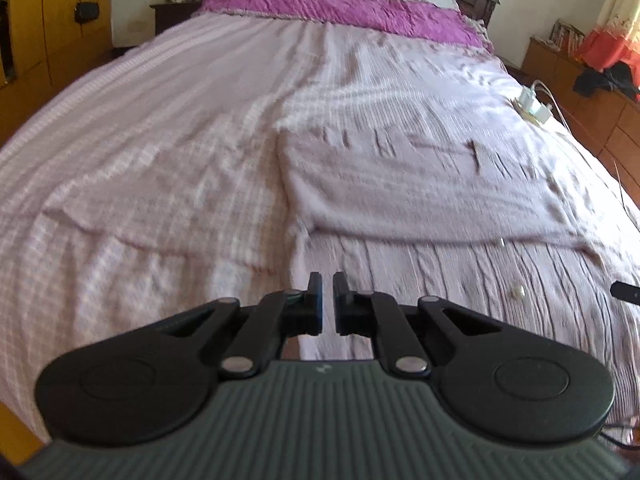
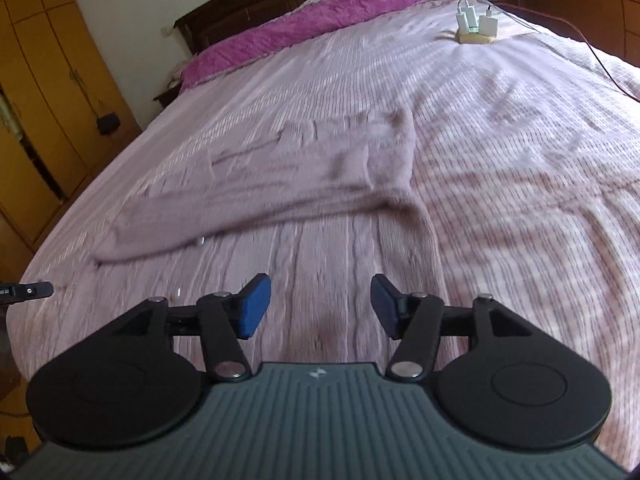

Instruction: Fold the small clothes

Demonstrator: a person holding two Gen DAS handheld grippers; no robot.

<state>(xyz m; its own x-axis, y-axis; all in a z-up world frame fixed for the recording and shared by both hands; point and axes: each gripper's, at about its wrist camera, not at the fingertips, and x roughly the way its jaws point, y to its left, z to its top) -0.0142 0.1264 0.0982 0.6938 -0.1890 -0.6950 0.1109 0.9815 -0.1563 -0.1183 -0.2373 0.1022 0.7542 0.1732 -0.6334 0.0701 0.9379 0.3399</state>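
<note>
A pale lilac knitted garment (image 1: 420, 188) lies flat on the bed, a folded part lying across it; it also shows in the right wrist view (image 2: 280, 176). Its ribbed lower part (image 2: 320, 264) spreads toward me. My left gripper (image 1: 327, 304) hovers above the garment's near left edge, its jaws nearly together with a narrow gap and nothing between them. My right gripper (image 2: 320, 304) is open and empty above the ribbed part. The tip of the other gripper shows at the left edge of the right wrist view (image 2: 28, 291).
The bed has a pale pink checked cover (image 1: 140, 160) and a magenta blanket (image 1: 340, 4) by the dark headboard. White chargers with cables (image 2: 476, 26) lie on the bed's right side. Wooden wardrobes (image 2: 44, 92) stand left, a dresser (image 1: 580, 80) right.
</note>
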